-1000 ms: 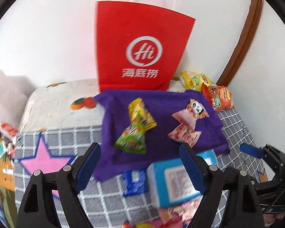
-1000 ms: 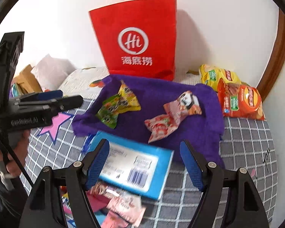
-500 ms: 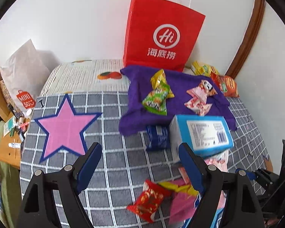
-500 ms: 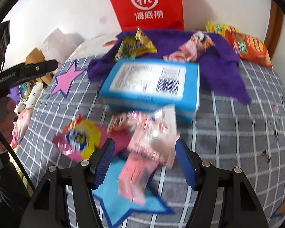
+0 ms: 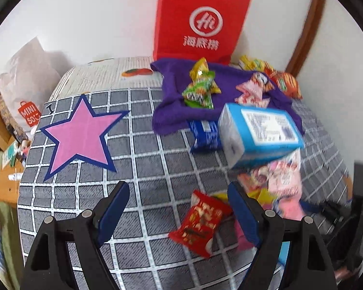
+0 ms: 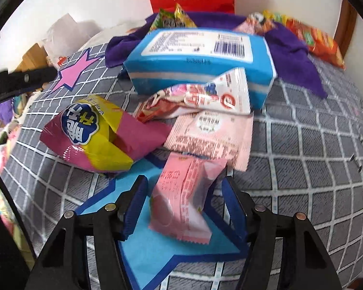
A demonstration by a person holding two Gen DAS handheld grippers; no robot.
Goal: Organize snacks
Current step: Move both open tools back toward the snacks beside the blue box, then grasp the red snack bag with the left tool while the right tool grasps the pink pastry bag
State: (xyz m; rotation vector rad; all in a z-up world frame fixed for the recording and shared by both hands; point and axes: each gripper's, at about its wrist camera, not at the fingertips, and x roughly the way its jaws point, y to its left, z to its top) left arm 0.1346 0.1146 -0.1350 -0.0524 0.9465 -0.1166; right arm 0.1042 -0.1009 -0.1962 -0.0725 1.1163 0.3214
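Under both your grippers lies the grey quilted cover with white grid lines (image 5: pixel 157 159), bearing a pink star patch (image 5: pixel 81 135) at its left. At the far edge a red paper bag with a white logo (image 5: pixel 200 21) stands against the wall, and a purple fleece cloth (image 5: pixel 176 106) spreads in front of it, carrying green and yellow snack packets (image 5: pixel 200 89). A blue rectangular box with a white label (image 6: pixel 200 55) rests at the cloth's near edge. Against the box lie a yellow and magenta snack bag (image 6: pixel 96 140) and a flat pale pink packet (image 6: pixel 213 135). Your right gripper (image 6: pixel 184 205) has its fingers apart on either side of a small pink wrapped snack (image 6: pixel 184 200); whether they touch it, you cannot tell. Your left gripper (image 5: pixel 179 207) hangs with fingers spread wide, a red snack pouch (image 5: pixel 200 222) on the cover between them.
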